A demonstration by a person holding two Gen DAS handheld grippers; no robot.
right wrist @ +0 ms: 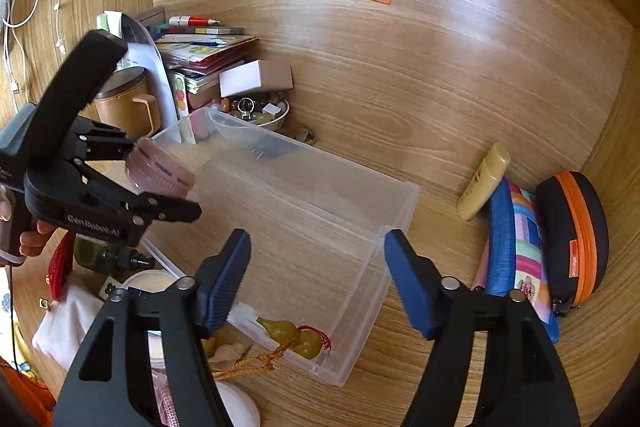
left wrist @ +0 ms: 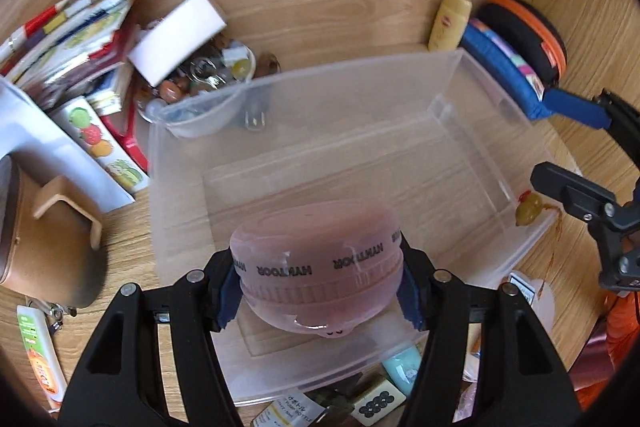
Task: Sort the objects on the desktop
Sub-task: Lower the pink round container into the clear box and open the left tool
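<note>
My left gripper (left wrist: 318, 291) is shut on a round pink translucent case (left wrist: 316, 263) with black lettering and holds it above the near end of a clear plastic bin (left wrist: 304, 95). The case also shows in the right wrist view (right wrist: 160, 171), held over the bin's left rim (right wrist: 400, 223). A yellow gourd charm (right wrist: 296, 337) with a red cord lies inside the bin at one corner; it shows in the left wrist view (left wrist: 528, 209). My right gripper (right wrist: 316, 283) is open and empty above the bin's near corner.
A brown mug (right wrist: 128, 103), a stack of booklets (right wrist: 200, 51), a white box (right wrist: 256, 77) and a bowl of beads (right wrist: 260, 113) crowd the back left. A yellow tube (right wrist: 484, 183), a blue pouch (right wrist: 516, 239) and a black-orange case (right wrist: 572, 239) lie at the right. Small items lie near the bin's front.
</note>
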